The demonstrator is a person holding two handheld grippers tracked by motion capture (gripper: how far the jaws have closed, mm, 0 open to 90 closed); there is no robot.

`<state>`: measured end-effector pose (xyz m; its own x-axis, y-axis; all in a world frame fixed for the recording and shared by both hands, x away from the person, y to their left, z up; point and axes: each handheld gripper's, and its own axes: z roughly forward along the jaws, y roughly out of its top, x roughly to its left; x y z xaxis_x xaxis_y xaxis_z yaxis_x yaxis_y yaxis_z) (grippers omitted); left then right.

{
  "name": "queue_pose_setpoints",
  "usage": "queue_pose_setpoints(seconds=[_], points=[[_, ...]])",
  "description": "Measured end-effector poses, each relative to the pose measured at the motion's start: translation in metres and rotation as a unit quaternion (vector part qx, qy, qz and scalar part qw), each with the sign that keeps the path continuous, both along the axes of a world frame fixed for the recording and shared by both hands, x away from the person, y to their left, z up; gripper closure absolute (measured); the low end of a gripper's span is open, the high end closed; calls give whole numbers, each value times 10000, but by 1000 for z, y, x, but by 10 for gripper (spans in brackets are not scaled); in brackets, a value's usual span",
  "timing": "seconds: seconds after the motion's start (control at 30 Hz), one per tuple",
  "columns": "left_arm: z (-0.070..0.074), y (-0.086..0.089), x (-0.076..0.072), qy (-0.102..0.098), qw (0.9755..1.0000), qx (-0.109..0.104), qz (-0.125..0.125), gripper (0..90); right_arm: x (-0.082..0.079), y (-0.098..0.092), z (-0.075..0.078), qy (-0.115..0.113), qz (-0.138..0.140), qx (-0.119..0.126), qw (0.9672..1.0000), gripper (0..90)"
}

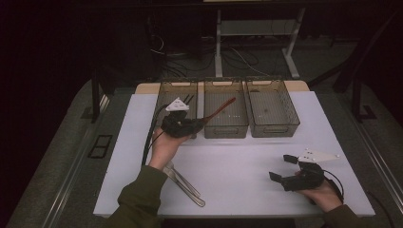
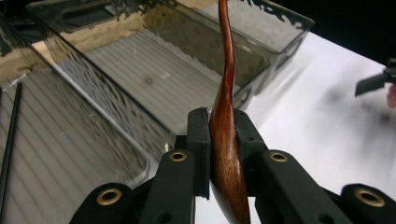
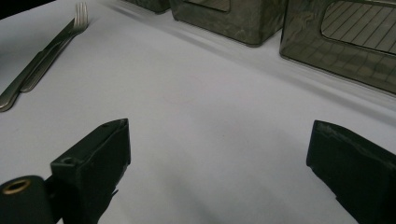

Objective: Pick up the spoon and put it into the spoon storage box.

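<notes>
Here the left gripper is up over the near edge of the row of three clear bins, its jaws clamped on a dark wooden spoon. In the left gripper view the pads pinch the spoon just above its bowl, and the slim handle runs away from the jaws, out over the middle bin. The left bin has thin black sticks lying in it; the right bin stands just beside the middle one. The right gripper rests low on the white counter, jaws wide apart with nothing between them. A metal fork and another utensil lie together near the person's left sleeve
</notes>
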<state>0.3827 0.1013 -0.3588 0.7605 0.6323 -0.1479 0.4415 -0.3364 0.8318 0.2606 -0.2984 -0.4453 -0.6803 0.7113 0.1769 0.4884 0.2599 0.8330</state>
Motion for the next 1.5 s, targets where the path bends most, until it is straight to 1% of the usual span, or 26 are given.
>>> queue_pose_setpoints(seconds=[0.1, 0.17, 0.27, 0.33, 0.43, 0.47, 0.5, 0.53, 0.57, 0.63, 0.73, 0.87, 0.97, 1.03, 1.1, 1.13, 1.17, 1.23, 1.33, 1.47, 1.5], points=[[1, -6, 8, -21, 9999, 6, 105, 790, 0, -1, 0, -11, -2, -1, 10000, 57], [1, -11, 12, -35, 9998, -31, 215, 790, 0, 0, 1, 0, -10, 6, 10000, 57], [1, -17, 20, -32, 9996, -55, 286, 790, -1, 0, 1, -4, -3, 11, 10000, 57], [1, -21, 25, -31, 9996, 5, 290, 790, -1, 0, 1, -5, -6, 10, 10000, 57], [0, -26, 33, -6, 9992, 47, 388, 790, -1, -1, 1, -8, -13, 13, 10000, 57], [0, -29, 36, 29, 9990, 58, 450, 790, -1, -1, 1, -2, -18, 16, 10000, 57], [-1, -30, 39, 14, 9988, 85, 486, 790, -1, -1, 1, -3, -16, 17, 10000, 57], [-1, -31, 42, 29, 9987, 106, 490, 790, -1, -1, 1, -5, -17, 20, 10000, 57], [-1, -33, 44, 34, 9986, 85, 521, 790, -1, -1, 1, -5, -21, 23, 10000, 57], [-2, -37, 49, 64, 9982, 112, 590, 790, -1, -1, 1, -16, -15, 28, 10000, 57], [-5, -42, 57, 98, 9977, 266, 607, 790, -1, -2, 1, -16, -18, 43, 10000, 57], [-9, -50, 64, 182, 9971, 372, 644, 789, -1, -2, 2, -19, -13, 48, 10000, 57], [-14, -56, 68, 271, 9961, 539, 643, 789, -1, -2, 2, -25, -25, 51, 10000, 57], [-17, -59, 70, 315, 9955, 609, 657, 789, -1, -3, 2, -31, -36, 62, 10000, 57], [-20, -60, 71, 388, 9949, 713, 602, 789, -1, -3, 2, -48, -27, 63, 10000, 57], [-22, -62, 71, 439, 9944, 732, 621, 789, -1, -4, 2, -49, -27, 65, 10000, 57], [-24, -63, 72, 449, 9940, 803, 589, 788, -1, -4, 2, -47, -30, 65, 10000, 57], [-26, -65, 72, 493, 9929, 894, 606, 788, -1, -4, 3, -44, -36, 68, 10000, 57], [-28, -67, 72, 578, 9924, 876, 637, 787, -1, -4, 3, -50, -36, 73, 10000, 57], [-29, -67, 72, 595, 9926, 876, 603, 784, -1, -4, 3, -61, -34, 74, 9999, 57], [-29, -67, 72, 596, 9929, 840, 601, 764, -1, -4, 3, -60, -35, 72, 10000, 57]])
